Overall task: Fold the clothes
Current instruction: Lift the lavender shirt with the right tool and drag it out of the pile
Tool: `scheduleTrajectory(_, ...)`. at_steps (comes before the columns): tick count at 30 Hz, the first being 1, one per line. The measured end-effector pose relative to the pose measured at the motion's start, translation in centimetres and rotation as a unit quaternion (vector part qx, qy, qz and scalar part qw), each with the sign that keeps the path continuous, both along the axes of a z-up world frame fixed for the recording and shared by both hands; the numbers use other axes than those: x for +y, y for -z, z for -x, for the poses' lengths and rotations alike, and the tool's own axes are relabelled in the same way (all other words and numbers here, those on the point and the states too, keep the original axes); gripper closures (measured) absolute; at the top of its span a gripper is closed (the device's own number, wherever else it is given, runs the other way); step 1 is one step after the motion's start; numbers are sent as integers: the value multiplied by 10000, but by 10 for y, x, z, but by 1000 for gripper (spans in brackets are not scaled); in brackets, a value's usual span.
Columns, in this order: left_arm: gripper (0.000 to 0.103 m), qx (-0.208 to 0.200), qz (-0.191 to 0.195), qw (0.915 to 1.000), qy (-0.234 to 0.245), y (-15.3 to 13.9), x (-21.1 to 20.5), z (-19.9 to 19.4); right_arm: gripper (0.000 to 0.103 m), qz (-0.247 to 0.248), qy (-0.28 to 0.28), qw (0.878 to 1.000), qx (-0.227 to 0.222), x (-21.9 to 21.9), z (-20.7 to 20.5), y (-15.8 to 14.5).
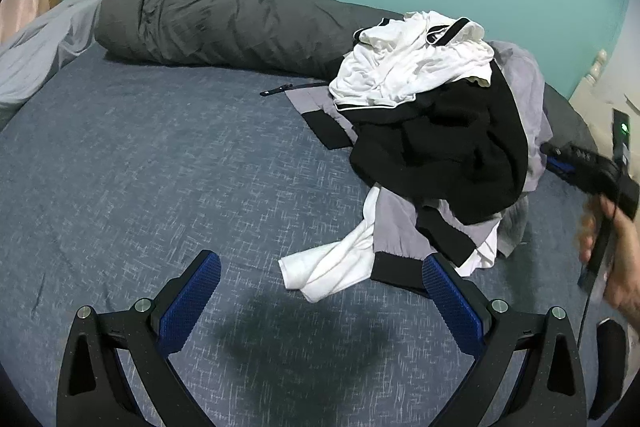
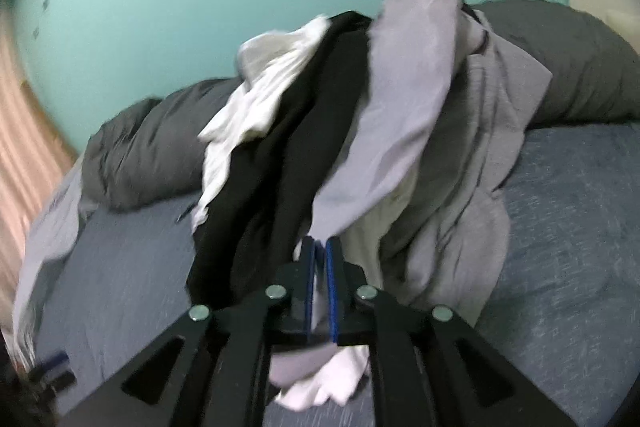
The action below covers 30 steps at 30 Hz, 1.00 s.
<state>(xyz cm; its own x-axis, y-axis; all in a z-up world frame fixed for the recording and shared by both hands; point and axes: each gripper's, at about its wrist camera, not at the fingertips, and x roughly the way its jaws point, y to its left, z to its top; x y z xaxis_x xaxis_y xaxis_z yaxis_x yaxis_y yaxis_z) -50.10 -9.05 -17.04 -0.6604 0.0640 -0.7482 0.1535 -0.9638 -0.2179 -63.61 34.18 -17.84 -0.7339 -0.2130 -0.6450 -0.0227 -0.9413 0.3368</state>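
Observation:
A heap of clothes lies on the right side of the bed, with a white garment on top, a black one under it and a grey jacket at the bottom. My left gripper hovers open over the bare sheet just in front of the heap, holding nothing. My right gripper is shut on a fold of a light grey garment and lifts it off the heap beside the black garment. From the left wrist view, the right gripper sits at the heap's right edge.
The blue-grey bed sheet spreads left of the heap. A rolled dark grey duvet lies along the teal wall, with a pale sheet at the far left. A person's hand holds the right gripper. A green-lit device stands at right.

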Motion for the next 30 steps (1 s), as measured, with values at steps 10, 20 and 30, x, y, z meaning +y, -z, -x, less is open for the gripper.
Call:
scheduleTrajectory(10,0,-37,-65,10000,43,11,2,7,63,596,710,9933,-697,25,44,32)
scheduleTrajectory(20,0,84,-2,9999,88,1,8,-28,102,-149,-724,9971,-185,-37,3,2)
scheduleTrajectory(30,0,308,35,9991,279,-2,24,-98,102,-168,-1642,9862,109,-72,-100,-15)
